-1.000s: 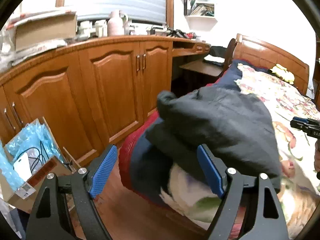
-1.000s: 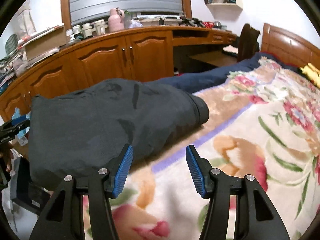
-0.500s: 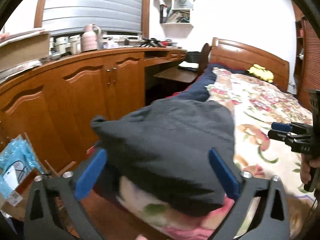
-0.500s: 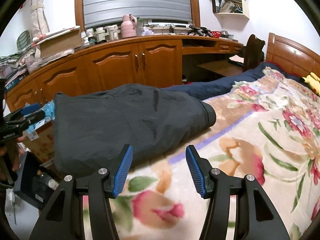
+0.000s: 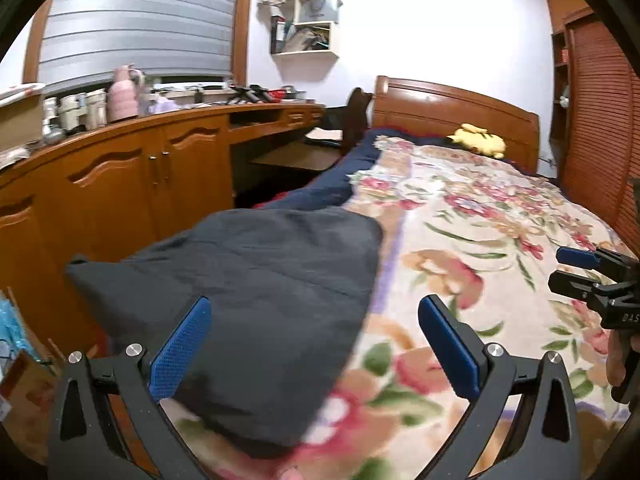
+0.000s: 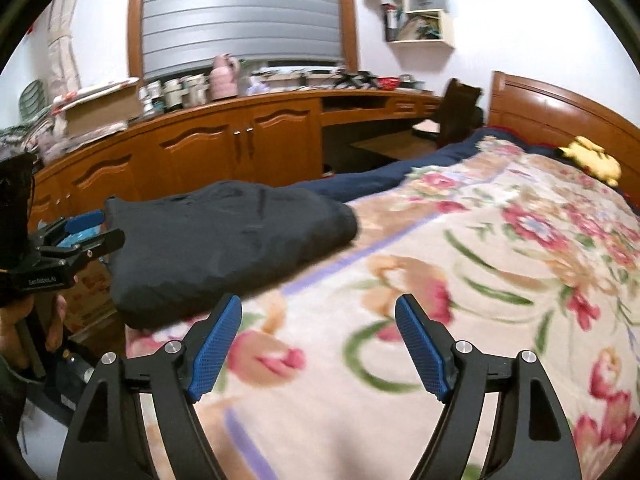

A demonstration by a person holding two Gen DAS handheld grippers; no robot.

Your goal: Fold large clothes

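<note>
In the left wrist view the left tool [image 5: 314, 344] stands nearest, its blue pads spread as wide as they go, nothing pressed between them; the near end of the dark garment [image 5: 256, 300] lies under the gap, and the tool's black frame hides the cloth's nearest edge. The near floral blanket [image 5: 460, 280] is blurred, so its pattern smears at the bottom. A fingertip shows at the very bottom edge, cut off.

The garment is folded into a thick dark pad on the bed's left edge, lying on the blanket. Its long axis runs along the edge of the bed, from the foot toward the headboard [image 5: 452, 108]; the far end is a rounded fold, seen in the right wrist view at [image 6: 344, 220]. What kind of clothing it is cannot be made out.

The right tool [image 6: 318, 342] hovers over bare blanket just right of the garment, its jaws opening, with nothing between them. Both tools tilt downward toward the bed. Each shows at the rim of the other's view, gripped by a hand [image 6: 24, 320] that is mostly cut off.

Farther off, a yellow plush toy [image 5: 478, 142] lies by the headboard. The wooden cabinet [image 6: 208, 152] along the left wall carries cluttered, indistinct items.
</note>
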